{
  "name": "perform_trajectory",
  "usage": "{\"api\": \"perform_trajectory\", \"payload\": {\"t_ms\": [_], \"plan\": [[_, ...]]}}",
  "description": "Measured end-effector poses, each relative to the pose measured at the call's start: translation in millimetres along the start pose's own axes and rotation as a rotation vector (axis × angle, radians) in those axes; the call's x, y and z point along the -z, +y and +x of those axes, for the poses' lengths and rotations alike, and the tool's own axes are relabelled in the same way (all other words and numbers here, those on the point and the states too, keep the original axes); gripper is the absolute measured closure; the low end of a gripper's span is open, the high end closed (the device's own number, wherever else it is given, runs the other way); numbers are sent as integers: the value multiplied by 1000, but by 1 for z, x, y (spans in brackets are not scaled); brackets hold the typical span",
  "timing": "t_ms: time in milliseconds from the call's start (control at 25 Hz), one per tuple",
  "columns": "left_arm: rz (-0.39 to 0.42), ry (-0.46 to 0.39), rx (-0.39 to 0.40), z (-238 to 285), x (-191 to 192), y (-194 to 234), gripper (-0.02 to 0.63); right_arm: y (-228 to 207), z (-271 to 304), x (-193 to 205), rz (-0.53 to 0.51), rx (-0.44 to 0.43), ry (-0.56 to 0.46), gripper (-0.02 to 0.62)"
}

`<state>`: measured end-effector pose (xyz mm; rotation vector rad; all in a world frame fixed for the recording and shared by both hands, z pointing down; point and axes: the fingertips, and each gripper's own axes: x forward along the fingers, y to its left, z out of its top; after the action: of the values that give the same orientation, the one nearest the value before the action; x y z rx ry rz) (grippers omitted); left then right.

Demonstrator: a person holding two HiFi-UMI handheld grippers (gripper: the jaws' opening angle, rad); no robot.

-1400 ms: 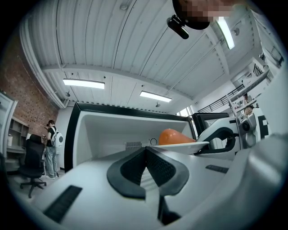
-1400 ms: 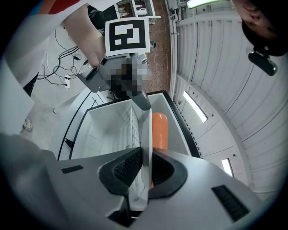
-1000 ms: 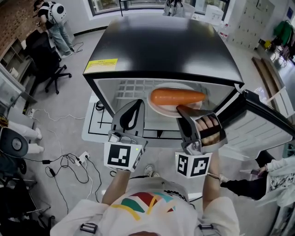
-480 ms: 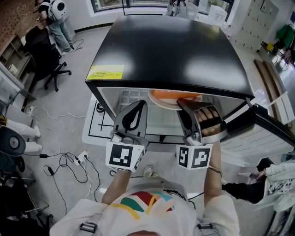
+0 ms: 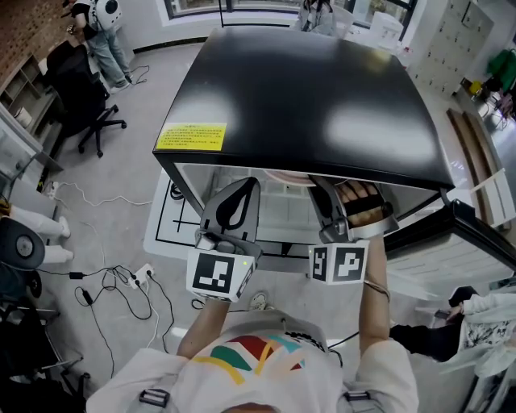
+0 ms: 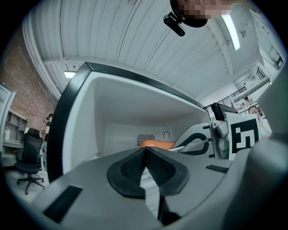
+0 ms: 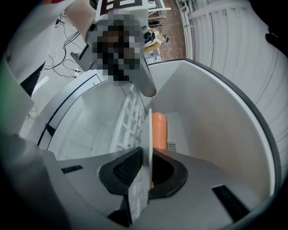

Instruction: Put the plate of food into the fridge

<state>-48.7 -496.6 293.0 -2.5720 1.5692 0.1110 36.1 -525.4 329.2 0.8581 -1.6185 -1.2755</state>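
Note:
The white plate (image 7: 146,130) shows edge-on between the jaws of my right gripper (image 7: 146,155), which is shut on its rim. An orange carrot (image 7: 158,128) lies on it, inside the fridge's white compartment beside the wire shelf (image 7: 128,119). In the head view the plate (image 5: 289,177) is almost hidden under the black fridge top (image 5: 314,89), and my right gripper (image 5: 337,193) reaches in below that edge. My left gripper (image 5: 242,189) hangs at the opening to the plate's left. Its jaws (image 6: 145,150) are shut on nothing, and the carrot (image 6: 155,143) shows beyond them.
The fridge door (image 5: 476,234) stands open at the right. A yellow label (image 5: 192,135) is on the top's front left. An office chair (image 5: 81,105) and floor cables (image 5: 121,282) lie to the left. A person (image 5: 101,24) stands at far left, another (image 5: 484,310) at lower right.
Both grippers have moved forward into the fridge. The plate with the carrot, fully seen at the opening before, has slid in under the black top.

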Motion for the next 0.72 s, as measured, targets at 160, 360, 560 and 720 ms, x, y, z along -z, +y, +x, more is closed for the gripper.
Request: {"api": "perform_trajectory", "payload": {"t_ms": [160, 360, 560, 720], "plan": [[-2, 4, -2, 3, 1, 2, 600, 0, 8, 3, 0, -10, 8, 557], [-4, 9, -9, 4, 3, 7, 600, 2, 16, 5, -3, -39, 18, 551], [-8, 10, -11, 5, 5, 8, 600, 2, 21, 10, 2, -72, 40, 549], [-8, 6, -9, 6, 5, 9, 600, 2, 24, 11, 8, -105, 40, 549]]}}
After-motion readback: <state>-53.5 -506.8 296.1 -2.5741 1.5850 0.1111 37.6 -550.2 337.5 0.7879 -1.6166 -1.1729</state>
